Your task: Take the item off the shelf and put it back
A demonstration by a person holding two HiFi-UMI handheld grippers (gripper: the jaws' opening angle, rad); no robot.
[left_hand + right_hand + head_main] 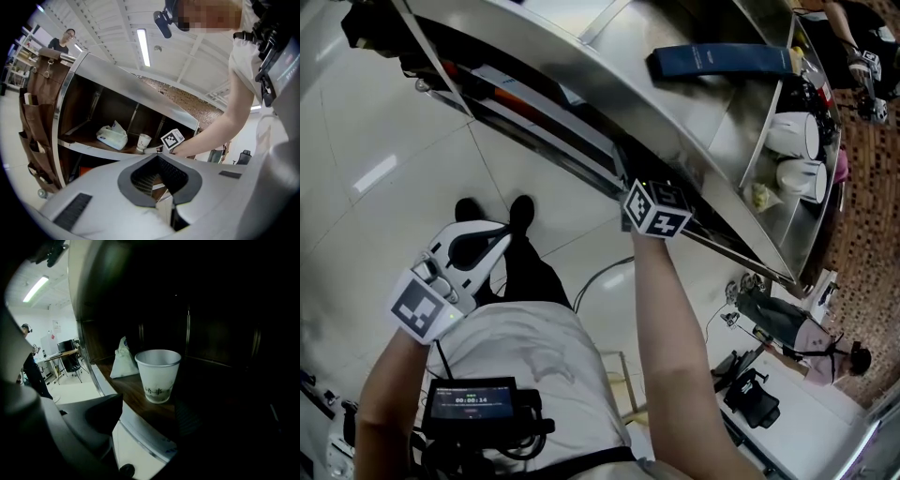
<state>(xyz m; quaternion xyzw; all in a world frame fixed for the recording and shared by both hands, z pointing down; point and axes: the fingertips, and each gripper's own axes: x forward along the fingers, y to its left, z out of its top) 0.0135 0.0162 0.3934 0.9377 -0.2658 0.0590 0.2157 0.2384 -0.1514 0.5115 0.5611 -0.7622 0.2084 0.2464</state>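
While the paper cup (158,375) stands upright on the wooden shelf (133,394), nothing is holding it. The right gripper (152,411) reaches into the compartment with its fingers released. They sit one to each side, short of the cup, and do not touch it.

- Left gripper (159,159): held back by the person's waist, fingers clenched on nothing.
- Progress: the cup is on the shelf and free. I judge this is either the moment before the pick or the moment after the return (these views alone do not say which). If it is the first, the whole lift and return are left to do.
- Edges: a metal front lip (140,437) runs under the fingers, and the steel top (675,103) closes in overhead.
- Room: a white pack (123,361) lies near the cup on its left, not touching. The right side and the back are too dark to read. The open floor behind gives a free way out.
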